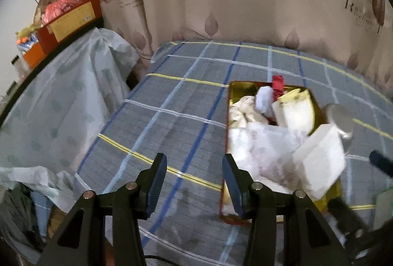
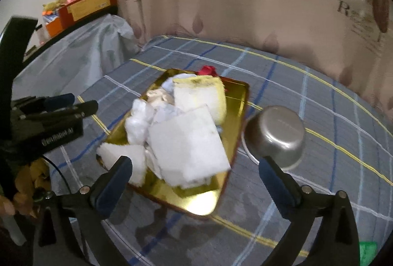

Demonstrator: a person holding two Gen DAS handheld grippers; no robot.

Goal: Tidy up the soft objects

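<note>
A gold tray (image 2: pixel 201 204) (image 1: pixel 239 88) lies on the checked sheet, piled with soft things. On it are a white foam block (image 2: pixel 186 143) (image 1: pixel 319 162), a yellow-edged sponge (image 2: pixel 203 99) (image 1: pixel 297 111), crumpled white plastic bags (image 2: pixel 140 123) (image 1: pixel 265 145), a cream cloth (image 1: pixel 243 111) and a red piece (image 2: pixel 207 70) at the far end. My right gripper (image 2: pixel 194 162) stands wide open just in front of the foam block, pads clear of it. My left gripper (image 1: pixel 193 162) is open and empty over the sheet, left of the tray; it also shows as the left gripper (image 2: pixel 61 106) in the right wrist view.
An upturned steel bowl (image 2: pixel 277 131) (image 1: pixel 340 116) sits on the sheet touching the tray's right side. A leaf-print curtain (image 1: pixel 221 8) hangs behind the bed. At the left, a pale green cover (image 1: pixel 61 94) drapes furniture with red and orange boxes (image 1: pixel 71 20) on top.
</note>
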